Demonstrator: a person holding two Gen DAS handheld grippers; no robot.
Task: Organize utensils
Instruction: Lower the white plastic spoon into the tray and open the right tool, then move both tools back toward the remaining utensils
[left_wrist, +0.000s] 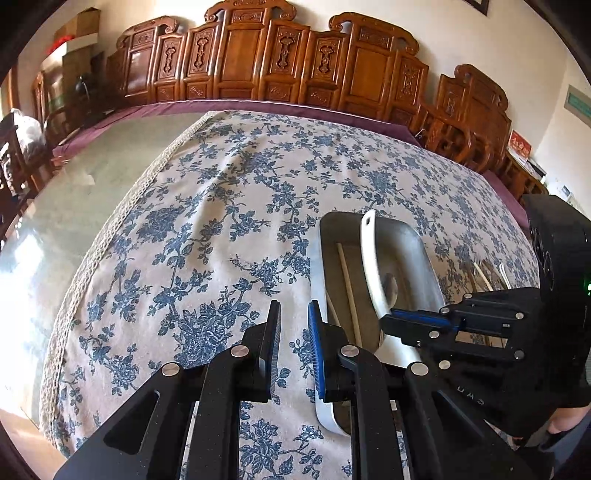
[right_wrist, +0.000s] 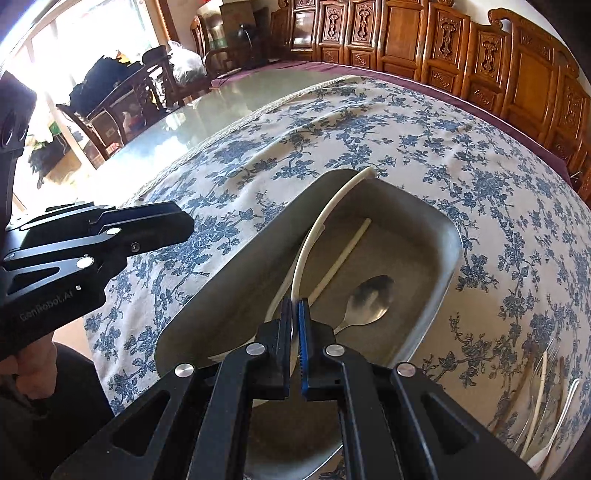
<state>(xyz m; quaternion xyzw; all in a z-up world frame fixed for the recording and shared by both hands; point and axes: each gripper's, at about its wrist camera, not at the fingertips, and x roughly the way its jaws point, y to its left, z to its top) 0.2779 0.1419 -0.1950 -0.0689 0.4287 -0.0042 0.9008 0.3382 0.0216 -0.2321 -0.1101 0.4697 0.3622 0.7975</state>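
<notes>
Metal tray (right_wrist: 424, 236) on floral-clothed bench (right_wrist: 229, 206) holding a steel spoon (right_wrist: 365, 299) and a white chopstick (right_wrist: 343, 254), right tool (right_wrist: 294, 314) clenched on a white flat-handled utensil (right_wrist: 332, 206) leaning over the tray, left tool (left_wrist: 294, 325) slightly parted, empty, beside the tray, loose cutlery (right_wrist: 543, 398) on cloth at right.

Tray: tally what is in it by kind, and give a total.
ladle: 1, white, gripped by the right claw, handle leaning on the far rim
chopstick: 1, white
spoon: 1, metal
Total: 3 in the tray
</notes>
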